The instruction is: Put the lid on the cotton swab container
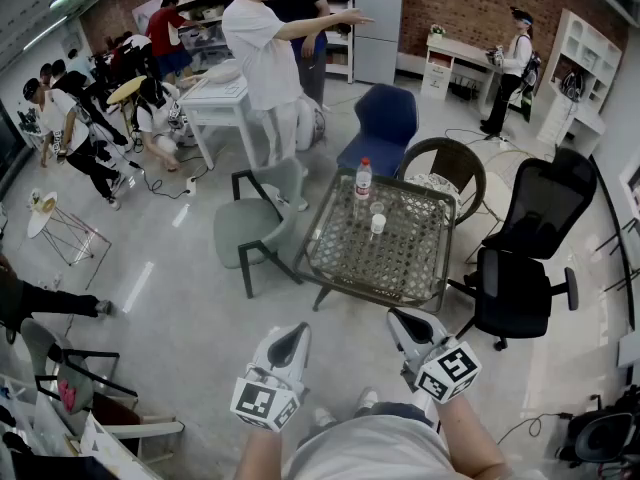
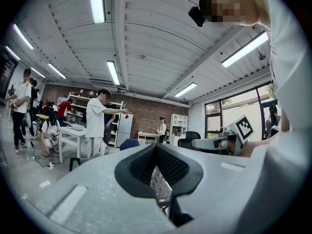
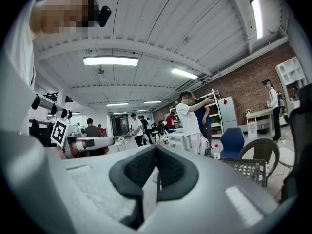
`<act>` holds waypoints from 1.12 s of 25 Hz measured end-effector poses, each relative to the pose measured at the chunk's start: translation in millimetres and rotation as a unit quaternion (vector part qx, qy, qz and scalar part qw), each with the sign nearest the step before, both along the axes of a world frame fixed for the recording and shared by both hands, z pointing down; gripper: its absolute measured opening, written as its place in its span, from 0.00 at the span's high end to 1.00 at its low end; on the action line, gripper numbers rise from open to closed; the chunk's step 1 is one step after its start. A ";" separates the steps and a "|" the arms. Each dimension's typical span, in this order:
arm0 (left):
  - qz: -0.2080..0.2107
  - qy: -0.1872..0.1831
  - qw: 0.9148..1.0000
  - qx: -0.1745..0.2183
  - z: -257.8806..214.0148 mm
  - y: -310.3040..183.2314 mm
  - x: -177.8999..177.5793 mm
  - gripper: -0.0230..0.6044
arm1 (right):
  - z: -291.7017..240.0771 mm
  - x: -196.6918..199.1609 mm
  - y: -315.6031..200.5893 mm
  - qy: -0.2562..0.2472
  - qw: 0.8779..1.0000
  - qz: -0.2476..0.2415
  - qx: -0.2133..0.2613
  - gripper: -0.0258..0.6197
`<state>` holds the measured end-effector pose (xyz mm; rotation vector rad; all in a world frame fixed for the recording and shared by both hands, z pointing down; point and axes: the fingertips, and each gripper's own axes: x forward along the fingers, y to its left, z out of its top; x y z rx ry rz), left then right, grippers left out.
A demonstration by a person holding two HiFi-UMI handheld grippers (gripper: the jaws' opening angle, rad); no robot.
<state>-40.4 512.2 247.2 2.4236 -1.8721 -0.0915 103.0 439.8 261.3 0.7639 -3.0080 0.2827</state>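
**Two grippers, both empty; container waiting on the table**

Both are being held level, close to the person's body: left gripper [image 1: 295, 336] with its jaws pressing together on nothing, right gripper [image 1: 405, 324] likewise. Well ahead, a wicker table [image 1: 340, 268] is carrying a water bottle [image 1: 363, 180] and, near it, the small cotton swab container [image 1: 377, 224]. Its lid is too small to tell apart. Advice: approaching slowly, opening the jaws early, one gripper steadying the container while the other is lifting the lid.

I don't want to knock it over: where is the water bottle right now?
In the head view, the water bottle stands upright near the far edge of the woven table, just in front of the blue chair.
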 end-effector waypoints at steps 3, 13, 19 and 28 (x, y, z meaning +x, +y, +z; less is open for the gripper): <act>-0.007 -0.010 1.000 -0.010 -1.4 -7.3 5.4 0.95 | 0.9 8.2 -6.5 -0.001 1.000 0.001 -0.005 0.96; -0.012 -0.016 0.999 -0.028 4.2 -48.4 32.4 0.95 | 1.9 41.4 -39.5 -0.017 1.000 -0.002 -0.006 0.96; -0.016 -0.025 0.999 -0.040 9.6 -85.5 59.8 0.95 | 4.9 79.3 -75.3 -0.075 0.996 -0.001 -0.052 0.96; 0.004 -0.026 0.998 -0.049 23.2 -149.0 87.9 0.95 | 26.4 112.3 -131.7 -0.067 0.995 0.029 -0.069 0.96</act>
